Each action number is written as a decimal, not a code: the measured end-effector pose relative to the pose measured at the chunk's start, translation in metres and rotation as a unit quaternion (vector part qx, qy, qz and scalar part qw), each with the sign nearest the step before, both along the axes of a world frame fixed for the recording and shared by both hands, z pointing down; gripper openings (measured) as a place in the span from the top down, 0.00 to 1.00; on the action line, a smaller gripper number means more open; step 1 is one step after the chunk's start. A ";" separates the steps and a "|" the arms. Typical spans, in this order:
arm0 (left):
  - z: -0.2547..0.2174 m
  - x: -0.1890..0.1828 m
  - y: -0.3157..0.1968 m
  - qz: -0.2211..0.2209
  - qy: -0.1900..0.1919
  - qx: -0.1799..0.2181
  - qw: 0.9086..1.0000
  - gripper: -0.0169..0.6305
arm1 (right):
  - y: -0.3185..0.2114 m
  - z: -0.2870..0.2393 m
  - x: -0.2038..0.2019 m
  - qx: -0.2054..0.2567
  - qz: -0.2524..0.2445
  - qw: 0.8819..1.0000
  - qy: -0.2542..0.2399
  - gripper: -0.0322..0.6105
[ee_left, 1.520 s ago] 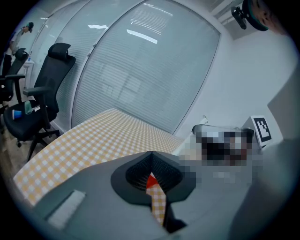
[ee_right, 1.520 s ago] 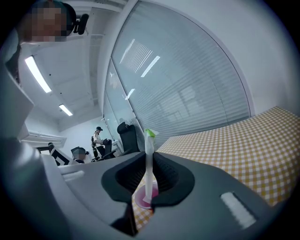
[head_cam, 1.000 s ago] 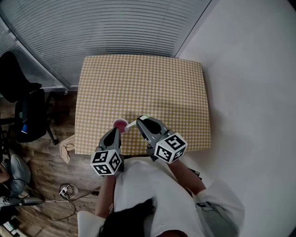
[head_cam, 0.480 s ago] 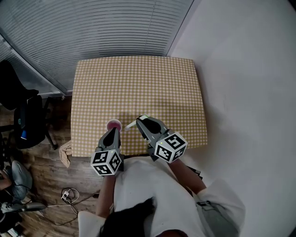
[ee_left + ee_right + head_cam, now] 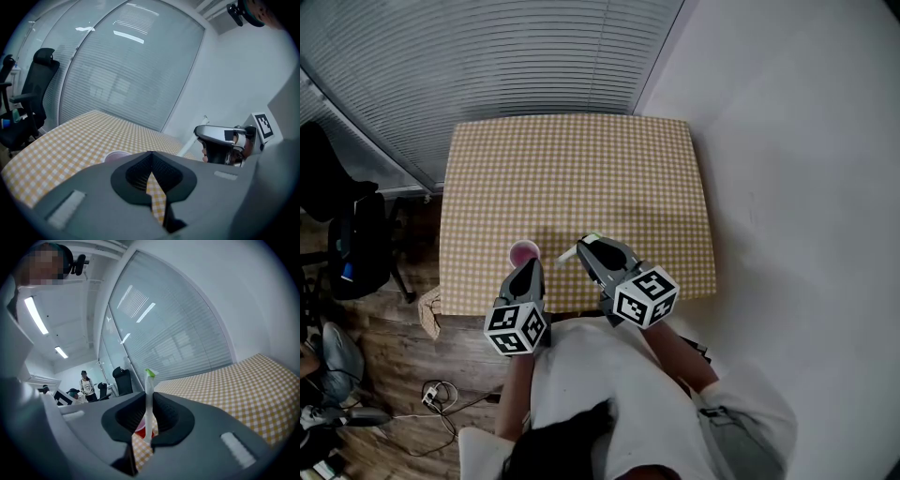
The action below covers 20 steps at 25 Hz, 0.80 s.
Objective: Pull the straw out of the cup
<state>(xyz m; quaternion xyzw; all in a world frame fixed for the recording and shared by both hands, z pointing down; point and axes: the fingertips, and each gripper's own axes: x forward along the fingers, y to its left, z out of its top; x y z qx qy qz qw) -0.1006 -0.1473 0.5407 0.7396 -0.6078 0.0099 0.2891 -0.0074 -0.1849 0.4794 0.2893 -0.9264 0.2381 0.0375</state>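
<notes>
Where ribbed pads [image 5: 166, 416] pinch, a slim white straw [image 5: 149, 404] stands.

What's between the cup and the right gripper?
The straw, clamped in the right gripper, reaches toward the cup; otherwise bare table. The head view shows it.

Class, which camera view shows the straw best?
The right gripper view: the straw stands full-length, clamped between the right gripper's jaws. Head view shows a small white sliver; left gripper view a thin strip.
</notes>
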 end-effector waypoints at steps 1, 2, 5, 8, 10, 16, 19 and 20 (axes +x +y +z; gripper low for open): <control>0.000 0.002 0.000 0.000 0.000 0.000 1.000 0.95 | 0.000 0.001 0.002 -0.001 -0.001 1.000 0.002 0.87; 0.000 0.004 0.000 0.000 0.001 -0.001 1.000 0.95 | 0.000 0.001 0.004 -0.002 -0.001 1.000 0.004 0.87; 0.001 0.008 0.000 0.002 0.004 -0.004 1.000 0.95 | 0.000 0.003 0.007 -0.007 -0.001 1.000 0.010 0.87; 0.003 0.015 0.000 0.005 0.006 -0.007 1.000 0.95 | 0.001 0.009 0.013 -0.016 -0.002 1.000 0.015 0.87; 0.005 0.019 0.001 0.005 0.007 -0.008 1.000 0.95 | 0.000 0.015 0.018 -0.026 -0.001 1.000 0.016 0.87; 0.011 0.019 0.002 0.002 0.011 -0.016 1.000 0.95 | -0.001 0.034 0.023 -0.061 0.005 0.998 0.018 0.87; 0.012 0.018 0.001 0.000 0.010 -0.020 1.000 0.95 | -0.001 0.038 0.022 -0.069 0.001 0.997 0.017 0.87; 0.012 0.017 0.000 -0.001 0.009 -0.021 1.000 0.95 | -0.002 0.038 0.021 -0.074 0.000 0.997 0.012 0.87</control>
